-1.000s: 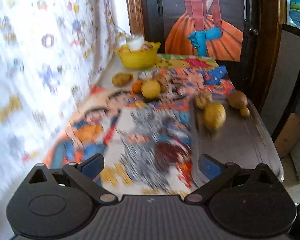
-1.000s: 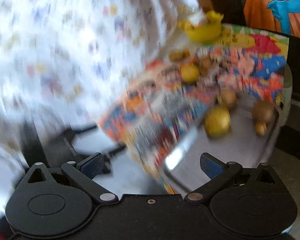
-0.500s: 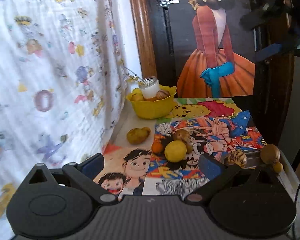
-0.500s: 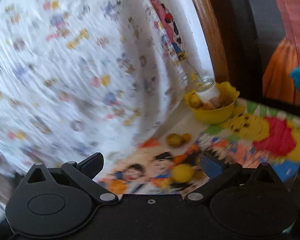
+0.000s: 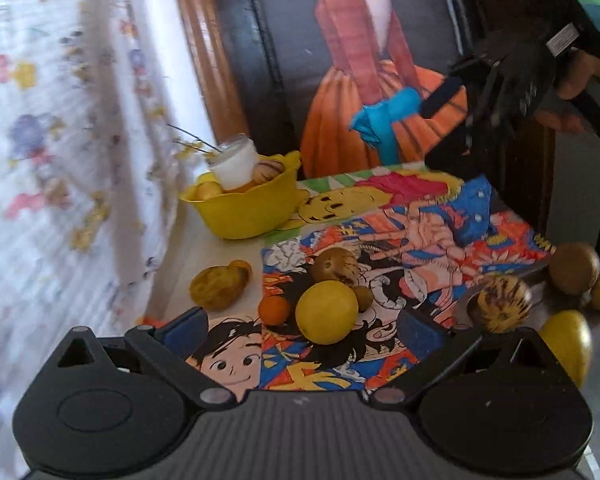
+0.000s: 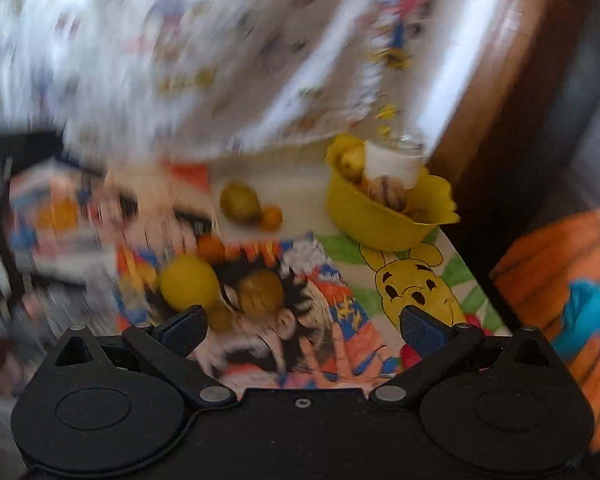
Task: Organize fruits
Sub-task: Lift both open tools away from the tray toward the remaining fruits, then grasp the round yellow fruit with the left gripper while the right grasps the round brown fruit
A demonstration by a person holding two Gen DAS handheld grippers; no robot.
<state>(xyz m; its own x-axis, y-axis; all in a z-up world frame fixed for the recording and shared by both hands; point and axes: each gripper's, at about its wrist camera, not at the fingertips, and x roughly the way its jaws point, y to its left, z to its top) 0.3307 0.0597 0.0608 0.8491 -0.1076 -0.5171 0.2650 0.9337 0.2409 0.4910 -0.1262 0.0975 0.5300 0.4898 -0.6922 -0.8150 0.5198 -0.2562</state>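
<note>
Since a second ago you have swung both tools up and toward the yellow bowl (image 5: pixel 246 210): your left gripper (image 5: pixel 302 326) now looks level across the table, and the metal tray (image 5: pixel 540 280) it faced has slid to the right edge. Its jaws are spread wide, holding nothing. Your right gripper (image 6: pixel 304 326), also released and empty, has left the tray and now looks at the bowl from the other side, still blurred. In front of the bowl sit a yellow lemon (image 5: pixel 326 312), a small orange (image 5: pixel 274 310) touching it and a brown fruit (image 5: pixel 336 266) just behind. A knobbly fruit (image 5: pixel 219 287) lies left of these. A white jar (image 5: pixel 236 162) leans inside the bowl among fruit. A curtain (image 5: pixel 60 140) hangs left of the bowl.
</note>
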